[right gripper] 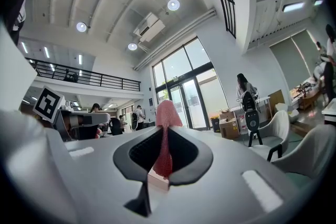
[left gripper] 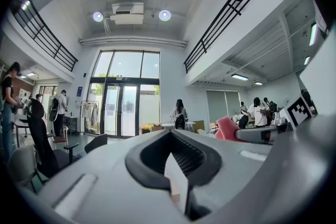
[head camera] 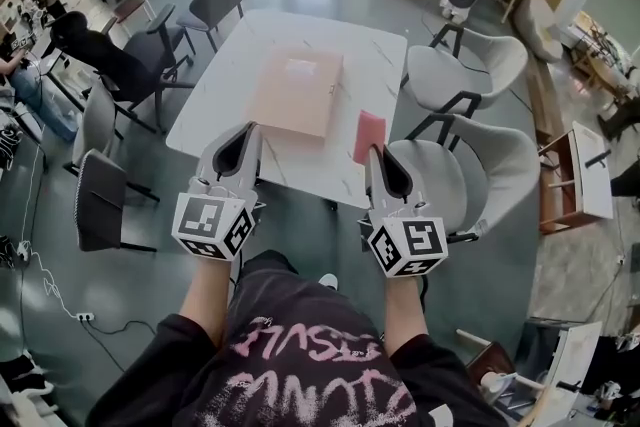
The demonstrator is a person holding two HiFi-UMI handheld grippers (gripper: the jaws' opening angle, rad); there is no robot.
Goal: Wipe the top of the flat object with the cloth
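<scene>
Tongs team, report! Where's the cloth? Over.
Right tongs shut on pink fabric cloth, held up. Left tongs shut, empty. Flat tan cardboard folder on white table, untouched. Nothing in the way.

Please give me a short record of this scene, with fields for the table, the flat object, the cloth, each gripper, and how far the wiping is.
table: white, marbled top
flat object: tan, lies flat on the table
cloth: pink, stands up from the right gripper, to the right of the flat object and apart from it
left gripper: jaws together, holds nothing
right gripper: shut on the cloth
wiping: not yet begun
</scene>
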